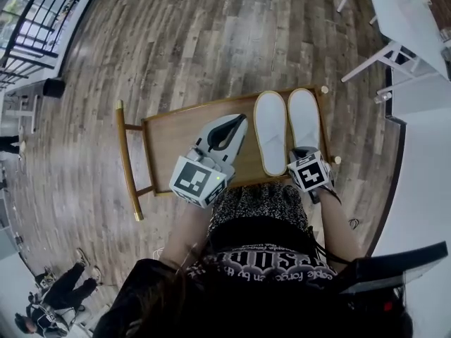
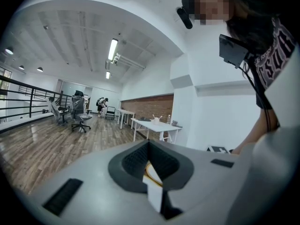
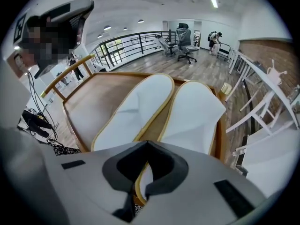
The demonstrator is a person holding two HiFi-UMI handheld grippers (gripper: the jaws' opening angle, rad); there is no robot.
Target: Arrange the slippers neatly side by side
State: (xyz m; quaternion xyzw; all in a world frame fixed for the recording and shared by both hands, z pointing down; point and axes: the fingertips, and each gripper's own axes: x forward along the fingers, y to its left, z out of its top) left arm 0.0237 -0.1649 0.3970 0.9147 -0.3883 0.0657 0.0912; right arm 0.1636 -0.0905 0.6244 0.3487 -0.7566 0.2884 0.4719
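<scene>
The plank floor (image 1: 211,34) fills most of the head view, and on it stands the low wooden counter (image 1: 173,136) with a railed end at its left. My left forearm (image 1: 187,227) reaches out over the near edge and holds the left tongs (image 1: 242,120) close to level above the bare middle of the counter, pointing out across the room. Its tips meet in the left gripper view (image 2: 149,142) and nothing is pinched at them. A sliver of white with a yellow edge shows through the gap behind the tips, but I cannot make out what it is. My right forearm (image 1: 338,220) comes in from the right and tips the right tongs (image 1: 304,152) steeply down at the near end of the two white slippers. They lie side by side, the left slipper (image 1: 270,132) just beside the right slipper (image 1: 304,118), on the counter's right part. The right tongs are closed too (image 3: 147,143). Their body hides the heel of the right slipper, and I cannot tell whether they touch it.
</scene>
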